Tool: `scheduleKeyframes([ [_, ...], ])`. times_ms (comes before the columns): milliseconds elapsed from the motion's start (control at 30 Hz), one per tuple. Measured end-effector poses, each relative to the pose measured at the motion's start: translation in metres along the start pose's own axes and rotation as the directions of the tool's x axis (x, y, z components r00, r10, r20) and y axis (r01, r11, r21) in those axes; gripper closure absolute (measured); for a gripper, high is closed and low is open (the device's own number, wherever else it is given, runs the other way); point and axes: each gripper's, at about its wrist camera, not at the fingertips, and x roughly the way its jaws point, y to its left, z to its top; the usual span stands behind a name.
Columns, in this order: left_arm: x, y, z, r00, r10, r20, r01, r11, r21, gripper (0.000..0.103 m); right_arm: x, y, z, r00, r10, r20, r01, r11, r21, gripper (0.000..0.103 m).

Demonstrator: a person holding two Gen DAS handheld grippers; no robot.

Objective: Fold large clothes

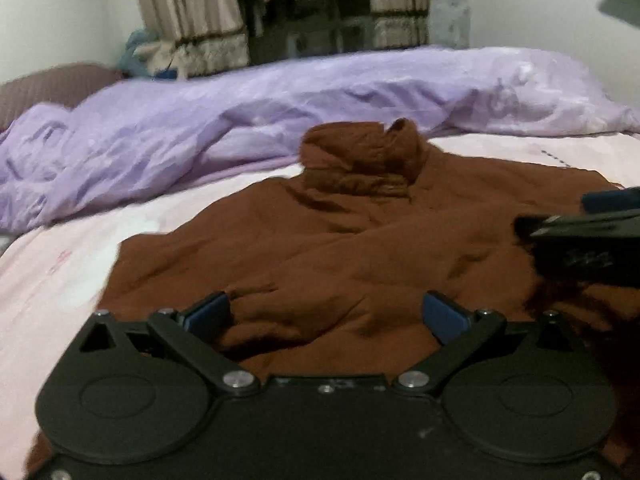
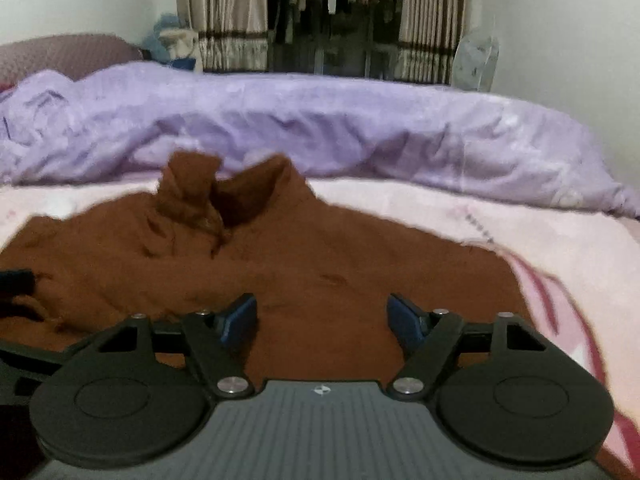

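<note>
A large rust-brown garment (image 1: 360, 240) lies spread on the bed, its stand-up collar (image 1: 360, 160) rumpled at the far end. My left gripper (image 1: 326, 316) hovers over the near part of the cloth with its blue-padded jaws wide apart. A soft ridge of fabric lies between them, untouched by the pads. My right gripper (image 2: 322, 316) is likewise open above the brown garment (image 2: 320, 264), nothing pinched. In the left wrist view the right gripper (image 1: 580, 224) juts in from the right edge. The left gripper (image 2: 16, 280) shows at the left edge of the right wrist view.
The garment rests on a pale pink sheet (image 1: 52, 280) (image 2: 560, 248). A crumpled purple duvet (image 1: 200, 132) (image 2: 320, 128) is bunched across the bed beyond the collar. Curtains (image 2: 228, 12) and a dark window stand behind, white walls at both sides.
</note>
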Motion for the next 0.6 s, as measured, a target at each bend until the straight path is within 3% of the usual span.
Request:
scheduleKeyframes([
  [133, -0.039, 0.02, 0.008, 1.0, -0.024, -0.005, 0.024, 0.998, -0.062, 0.0, -0.044, 0.0, 0.004, 1.0, 0.005, 0.017, -0.005, 1.0, 0.004, 0.016],
  [233, -0.051, 0.013, 0.007, 0.999, 0.003, -0.043, -0.004, 1.0, -0.019, 0.0, -0.066, 0.005, -0.006, 0.999, -0.033, -0.011, 0.033, 0.999, -0.015, 0.013],
  [300, -0.037, 0.004, 0.002, 0.993, 0.011, -0.121, -0.007, 0.999, 0.037, 0.0, -0.057, 0.006, -0.013, 0.996, -0.026, -0.084, 0.024, 1.0, -0.018, 0.012],
  [367, -0.014, -0.002, -0.01, 0.981, 0.023, -0.191, -0.012, 0.998, 0.062, 0.0, -0.028, 0.003, -0.022, 0.978, 0.001, -0.209, 0.0, 1.0, 0.003, 0.013],
  [400, -0.013, 0.0, -0.017, 0.983, 0.018, -0.185, -0.01, 0.999, 0.043, 0.0, -0.017, -0.001, -0.029, 0.972, 0.014, -0.235, -0.007, 1.0, 0.029, 0.013],
  [433, -0.019, 0.003, -0.02, 0.985, 0.021, -0.171, -0.02, 1.0, 0.011, 0.0, -0.018, -0.004, -0.033, 0.977, 0.023, -0.21, -0.013, 0.999, 0.048, 0.013],
  [500, -0.044, 0.004, -0.021, 0.989, 0.053, -0.141, -0.051, 0.998, 0.021, 0.0, -0.038, -0.002, -0.033, 0.983, -0.003, -0.183, 0.008, 1.0, 0.027, 0.023],
  [533, -0.062, 0.004, -0.023, 0.99, 0.076, -0.119, -0.072, 0.997, 0.035, 0.0, -0.055, -0.003, -0.031, 0.982, -0.028, -0.185, 0.033, 0.999, 0.024, 0.024],
  [600, -0.093, 0.009, -0.027, 0.995, 0.054, -0.087, -0.052, 0.998, 0.027, 0.0, -0.089, -0.007, -0.03, 0.986, -0.033, -0.161, 0.04, 0.998, 0.044, 0.022],
])
